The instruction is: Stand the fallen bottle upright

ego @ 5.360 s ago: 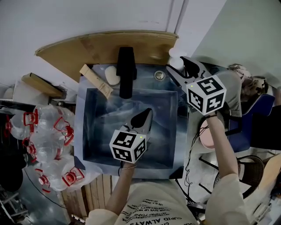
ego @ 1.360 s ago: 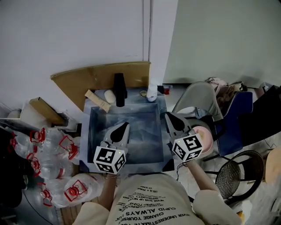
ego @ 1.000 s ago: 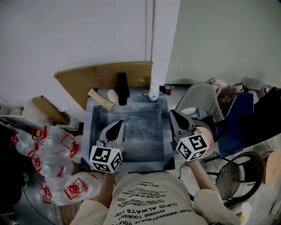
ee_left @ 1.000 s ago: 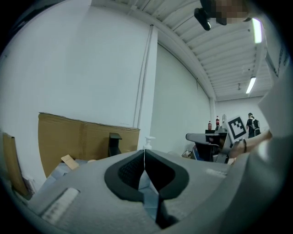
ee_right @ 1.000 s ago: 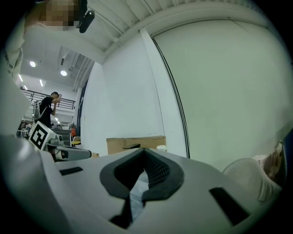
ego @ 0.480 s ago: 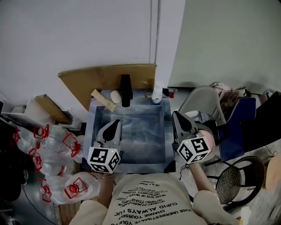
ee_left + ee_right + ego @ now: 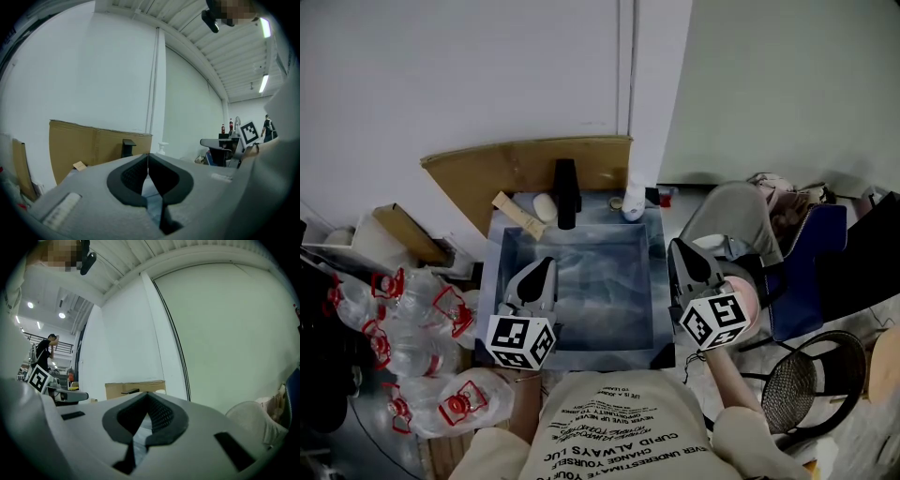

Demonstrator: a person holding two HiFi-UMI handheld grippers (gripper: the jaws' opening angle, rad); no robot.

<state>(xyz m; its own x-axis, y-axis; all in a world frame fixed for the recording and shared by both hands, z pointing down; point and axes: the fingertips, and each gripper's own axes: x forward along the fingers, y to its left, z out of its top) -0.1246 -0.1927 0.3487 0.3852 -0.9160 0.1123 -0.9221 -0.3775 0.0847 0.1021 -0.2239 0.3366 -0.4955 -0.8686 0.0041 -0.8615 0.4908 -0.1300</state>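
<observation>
A white bottle (image 7: pixel 633 203) stands upright on the back right corner of the steel sink (image 7: pixel 495 281); in the left gripper view the bottle (image 7: pixel 161 147) shows small and far beyond the jaws. My left gripper (image 7: pixel 543 264) hovers over the sink's front left part, shut and empty, and its jaws meet in the left gripper view (image 7: pixel 148 157). Over the sink's right rim my right gripper (image 7: pixel 677 246) is held shut with nothing in it, as the right gripper view (image 7: pixel 147 395) also shows. Both grippers are well short of the bottle.
A black faucet (image 7: pixel 567 192), a white soap (image 7: pixel 547 206) and a wooden block (image 7: pixel 517 214) line the sink's back rim, with cardboard (image 7: pixel 525 164) behind. Large plastic water bottles (image 7: pixel 412 319) pile at the left. A grey chair (image 7: pixel 727 216), pink bowl (image 7: pixel 744 292) and mesh stool (image 7: pixel 811 375) stand at the right.
The right gripper, near the sink's back right corner several seconds ago, has drawn back with the left one to the sink's front. Over the last second both grippers barely moved.
</observation>
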